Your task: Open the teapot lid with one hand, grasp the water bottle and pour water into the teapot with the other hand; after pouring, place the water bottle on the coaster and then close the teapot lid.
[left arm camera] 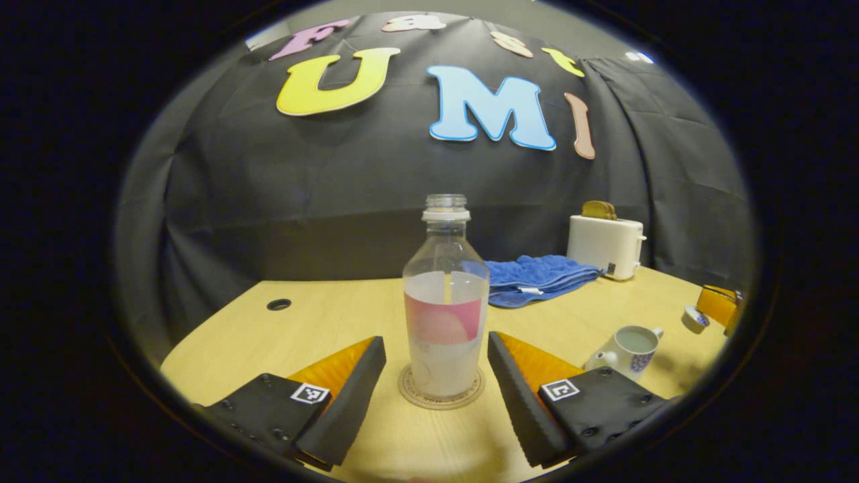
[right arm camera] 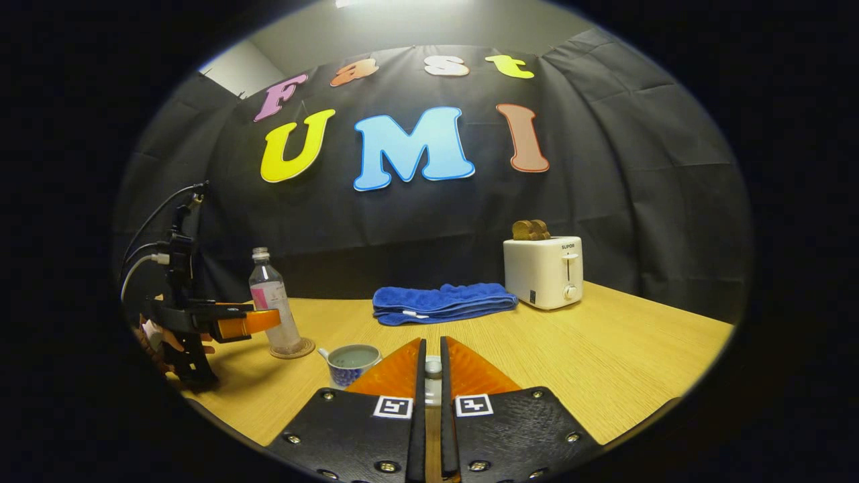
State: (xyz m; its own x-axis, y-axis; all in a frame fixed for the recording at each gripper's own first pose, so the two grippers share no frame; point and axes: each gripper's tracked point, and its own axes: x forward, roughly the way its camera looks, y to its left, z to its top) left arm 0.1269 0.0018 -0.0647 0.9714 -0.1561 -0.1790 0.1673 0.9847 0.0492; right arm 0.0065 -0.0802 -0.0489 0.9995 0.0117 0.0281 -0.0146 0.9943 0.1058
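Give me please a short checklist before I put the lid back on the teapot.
1. Water bottle stands upright on the coaster: ok.
2. Left tongs open, a gap to the bottle on each side: ok.
3. Teapot mouth uncovered, water inside: ok.
4. Right tongs shut on the lid: ok.
5. Lid held level: cannot tell, the tongs hide most of it.

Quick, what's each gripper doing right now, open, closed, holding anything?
Left gripper: open, fingers either side of the water bottle on the coaster.
Right gripper: shut on the teapot lid.
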